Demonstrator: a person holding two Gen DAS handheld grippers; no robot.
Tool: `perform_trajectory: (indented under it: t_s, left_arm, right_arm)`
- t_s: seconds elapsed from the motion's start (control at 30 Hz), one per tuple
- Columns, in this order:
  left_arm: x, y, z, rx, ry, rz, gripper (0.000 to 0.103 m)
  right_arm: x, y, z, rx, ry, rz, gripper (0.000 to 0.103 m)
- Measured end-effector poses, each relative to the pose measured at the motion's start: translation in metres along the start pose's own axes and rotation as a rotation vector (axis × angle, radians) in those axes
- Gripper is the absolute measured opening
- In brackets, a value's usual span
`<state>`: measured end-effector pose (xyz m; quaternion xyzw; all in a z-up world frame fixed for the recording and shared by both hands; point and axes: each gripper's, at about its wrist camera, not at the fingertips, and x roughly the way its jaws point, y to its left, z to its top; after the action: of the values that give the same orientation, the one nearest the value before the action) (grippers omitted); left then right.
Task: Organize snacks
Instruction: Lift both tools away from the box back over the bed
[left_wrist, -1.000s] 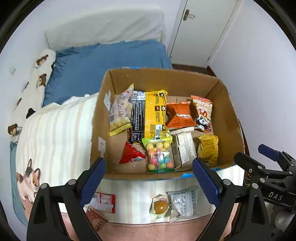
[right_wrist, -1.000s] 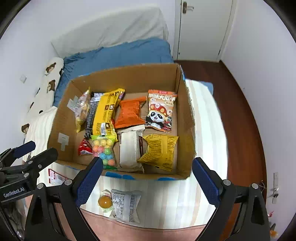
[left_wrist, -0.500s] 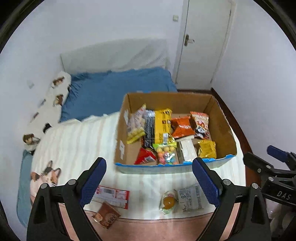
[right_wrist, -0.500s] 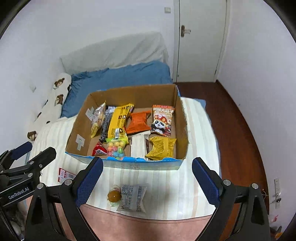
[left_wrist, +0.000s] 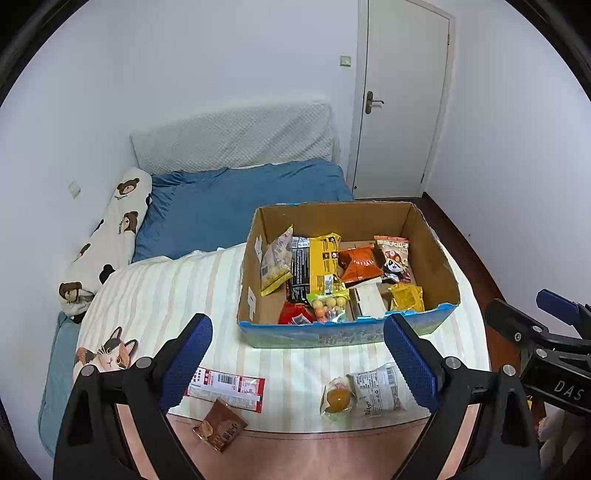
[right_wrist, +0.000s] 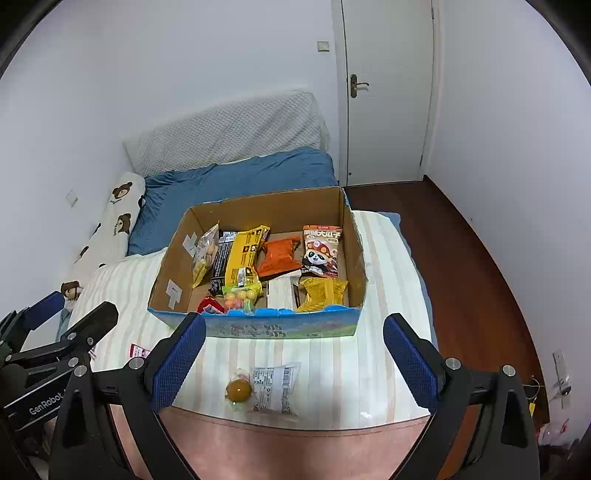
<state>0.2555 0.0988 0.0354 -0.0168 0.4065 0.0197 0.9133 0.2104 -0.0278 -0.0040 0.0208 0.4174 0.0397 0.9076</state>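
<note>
An open cardboard box (left_wrist: 347, 334) sits on the striped bed cover and holds several snack packets, among them a yellow one (left_wrist: 323, 264), an orange one (left_wrist: 360, 262) and a panda bag (left_wrist: 395, 256). Loose on the cover in front of it lie a red-and-white packet (left_wrist: 225, 384), a brown packet (left_wrist: 219, 430), a clear packet with a yellow ball (left_wrist: 336, 395) and a white packet (left_wrist: 376, 386). My left gripper (left_wrist: 296, 325) hangs open and empty above these. My right gripper (right_wrist: 293, 325) is open too, above the yellow-ball packet (right_wrist: 238, 389) and the white packet (right_wrist: 275, 387).
The bed cover (left_wrist: 166, 295) ends at a pinkish edge (left_wrist: 314, 450) close to me. A blue quilt (left_wrist: 240, 199) and a bear-print pillow (left_wrist: 110, 236) lie behind the box. A wooden floor (right_wrist: 461, 258) and a white door (right_wrist: 388, 92) are to the right.
Both grippers have drawn back and up from the box, which now looks smaller. The loose packets, the wall and the door have come fully into view. Both jaws stay wide.
</note>
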Motion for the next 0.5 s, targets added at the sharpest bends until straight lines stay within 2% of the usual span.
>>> perform_trajectory:
  t_s: [0.1,0.17,0.2,0.27,0.4,0.5]
  left_arm:
    - [0.004,0.002,-0.007,-0.005,0.017,-0.012,0.095]
    - [0.009,0.005,-0.014,-0.018,0.036,-0.052,0.096]
    - [0.013,0.008,-0.017,-0.032,0.052,-0.076,0.102]
    - [0.023,0.018,-0.028,-0.072,0.090,-0.103,0.103]
    - [0.045,0.043,-0.055,-0.134,0.171,-0.069,0.103]
    - [0.068,0.075,-0.086,-0.197,0.254,-0.013,0.103]
  right_arm:
    - [0.003,-0.002,-0.005,0.012,0.014,0.014,0.099]
    - [0.013,-0.003,-0.010,0.030,0.048,0.046,0.099]
    - [0.020,-0.005,-0.015,0.046,0.077,0.060,0.100]
    - [0.035,-0.005,-0.026,0.058,0.124,0.069,0.101]
    - [0.077,-0.007,-0.054,0.093,0.236,0.078,0.101]
    - [0.115,-0.010,-0.075,0.123,0.328,0.075,0.101]
